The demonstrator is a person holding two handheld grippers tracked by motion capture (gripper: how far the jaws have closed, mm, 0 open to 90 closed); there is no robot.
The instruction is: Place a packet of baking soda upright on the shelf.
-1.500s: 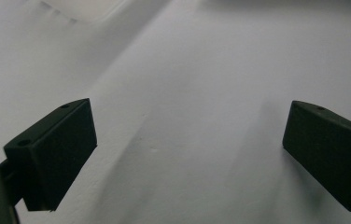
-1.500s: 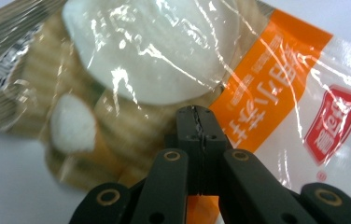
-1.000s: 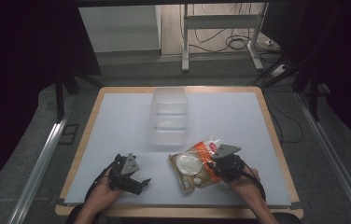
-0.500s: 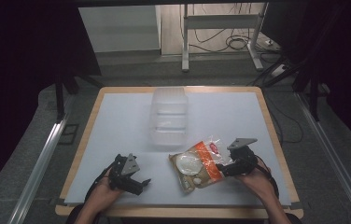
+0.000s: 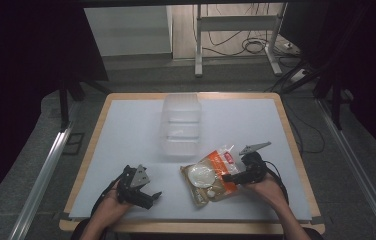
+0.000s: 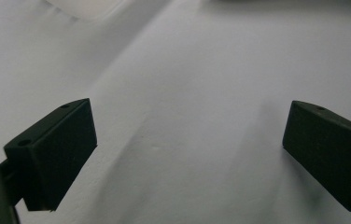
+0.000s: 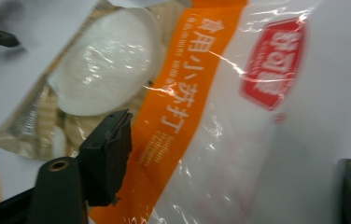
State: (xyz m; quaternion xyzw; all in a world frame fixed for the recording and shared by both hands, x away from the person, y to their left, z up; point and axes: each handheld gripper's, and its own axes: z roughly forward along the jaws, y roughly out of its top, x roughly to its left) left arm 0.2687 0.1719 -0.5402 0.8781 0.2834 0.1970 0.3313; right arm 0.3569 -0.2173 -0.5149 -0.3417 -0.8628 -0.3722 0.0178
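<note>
A clear snack bag (image 5: 208, 176) with an orange band and a red logo lies flat on the white table cover (image 5: 126, 130), front right of centre. A round white piece shows inside the bag (image 7: 103, 70). My right gripper (image 5: 230, 176) lies level at the bag's right end, pointing left. Its jaws have just been closing, and the bag's end (image 7: 239, 116) lies between them, not visibly squeezed. The right gripper (image 7: 234, 144) still stands wide. My left gripper (image 5: 148, 196) rests near the front edge, open, and between its jaws (image 6: 187, 116) is bare cover.
A clear plastic tub (image 5: 181, 125) stands at the middle back of the table. The wooden table rim (image 5: 296, 150) runs close to the right of my right hand. Cables and a metal stand (image 5: 236, 40) are on the floor beyond the table.
My right gripper has shifted a little to the right along the bag's right end. The bag and my left gripper have stayed where they were.
</note>
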